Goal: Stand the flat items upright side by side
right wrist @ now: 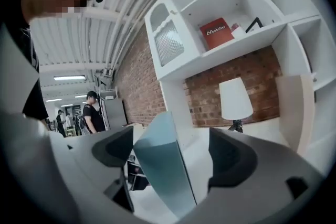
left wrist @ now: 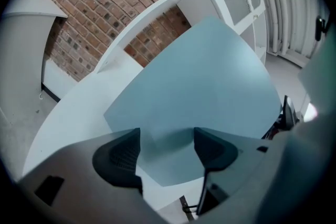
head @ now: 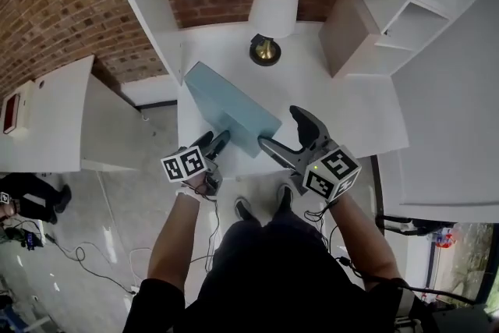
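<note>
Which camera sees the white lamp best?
The head view: the white-shaded table lamp with its brass base stands unobstructed. The right gripper view shows it side-on, foot barely visible. The left gripper view misses it.

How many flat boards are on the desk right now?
2. The blue board leans tilted over the front of the desk; the beige board stands upright beside the shelf unit at right. Others may be hidden.

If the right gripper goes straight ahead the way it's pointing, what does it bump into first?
Probably the light blue board: it stands edge-on between the right gripper's open jaws, touching neither. The lamp sits farther back.
</note>
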A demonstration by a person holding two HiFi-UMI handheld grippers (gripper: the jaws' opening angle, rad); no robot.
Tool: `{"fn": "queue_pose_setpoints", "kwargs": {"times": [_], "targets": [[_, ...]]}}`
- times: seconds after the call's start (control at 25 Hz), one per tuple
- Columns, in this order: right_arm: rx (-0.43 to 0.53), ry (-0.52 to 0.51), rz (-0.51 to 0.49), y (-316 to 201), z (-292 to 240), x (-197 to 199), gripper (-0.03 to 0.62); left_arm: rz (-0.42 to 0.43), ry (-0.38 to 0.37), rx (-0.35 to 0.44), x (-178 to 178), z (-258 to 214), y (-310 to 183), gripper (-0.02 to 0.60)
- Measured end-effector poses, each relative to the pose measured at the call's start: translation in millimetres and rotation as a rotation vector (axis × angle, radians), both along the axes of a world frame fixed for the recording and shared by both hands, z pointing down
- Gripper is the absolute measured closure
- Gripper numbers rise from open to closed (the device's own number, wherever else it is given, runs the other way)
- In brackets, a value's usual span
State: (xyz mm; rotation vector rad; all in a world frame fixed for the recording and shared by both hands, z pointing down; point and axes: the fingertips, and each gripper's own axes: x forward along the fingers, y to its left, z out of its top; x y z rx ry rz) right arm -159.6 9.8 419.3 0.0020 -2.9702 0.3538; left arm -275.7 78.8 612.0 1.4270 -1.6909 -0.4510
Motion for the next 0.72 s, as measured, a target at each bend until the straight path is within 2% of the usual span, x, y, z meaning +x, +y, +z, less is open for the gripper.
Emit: {"fn": "queue_pose_setpoints", "kwargs": {"times": [0.08,0.16,0.28,0.48,0.64,0.72], "targets": [[0.016,-0.045,-0.023,5.3,0.0,4.1,0.160,0.008,-0.009,-0.019,2.5,1.3,-0.2,0.262],[0.079,-0.054,-0.052,14.7,2.6,7.7,0.160,0.016,-0.010,-0.028,4.7,1.6,0.1,0.262],[0.125,0.010,-0.071,21.2,26.5,5.2,0.160,0.028,-0.009,-0.041,7.5,2.4,1.3,0.262],[0.055,0.127,-0.077,20.1,81.8,-12.8,0.160,0.032,0.009,-0.059,12.4,8.7,4.8,0.262],[0.088,0.200,-0.052,18.4,111.2,-25.2,0.161,0.041,0.018,-0.073,16.3,12.3,7.6,0.262],[0.118,0.223,-0.047,19.4,117.7,-29.4,0.193,0.042,0.019,-0.074,15.9,12.1,8.6,0.262]]}}
